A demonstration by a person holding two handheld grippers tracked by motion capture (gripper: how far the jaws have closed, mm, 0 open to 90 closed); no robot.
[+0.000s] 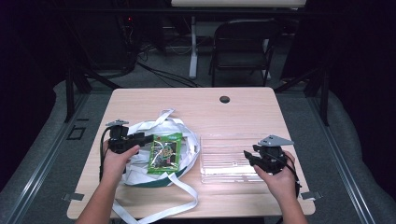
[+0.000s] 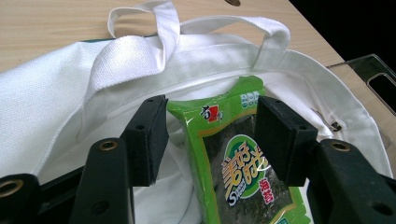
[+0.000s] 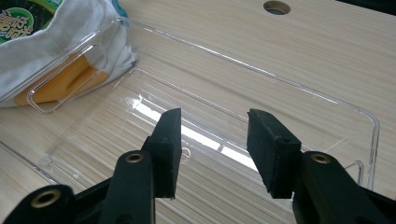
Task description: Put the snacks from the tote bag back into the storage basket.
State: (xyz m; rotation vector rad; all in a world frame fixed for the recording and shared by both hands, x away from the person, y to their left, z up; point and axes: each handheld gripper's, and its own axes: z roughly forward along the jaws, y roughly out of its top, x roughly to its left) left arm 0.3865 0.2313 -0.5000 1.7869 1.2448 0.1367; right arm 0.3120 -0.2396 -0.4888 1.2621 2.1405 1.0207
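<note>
While the left gripper (image 1: 145, 138) is held at the left side of the white tote bag (image 1: 140, 161), its jaws stand apart on either side of the green snack packet (image 1: 166, 152). In the left gripper view, the packet (image 2: 238, 168) sits between the two black pads (image 2: 148, 135). The pad on the view's right appears to meet the packet's edge, while a clear gap separates the other pad from it; whether the packet is pinched cannot be told, and the jaws read as released. The packet lies on top of the bag, at the bag's mouth, with the bag's white handles (image 2: 154, 18) looped beyond it.

The right gripper (image 1: 249, 157) hovers over the near right part of the clear plastic tray (image 1: 219, 173), which lies just to the right of the bag on the wooden table (image 1: 196, 100). In the right gripper view, the jaws are spread wide with nothing between them, and the tray's ribbed floor (image 3: 205, 140) is visible through the gap. The tray's left end wall, seen at the left of that view, stands against the bag (image 3: 70, 37), and an orange item (image 3: 65, 79) in the bag is seen through it.

The table's round cable hole (image 1: 224, 99) lies beyond the tray, well apart from it. A dark folding chair (image 1: 243, 46) stands behind the table's far edge.
</note>
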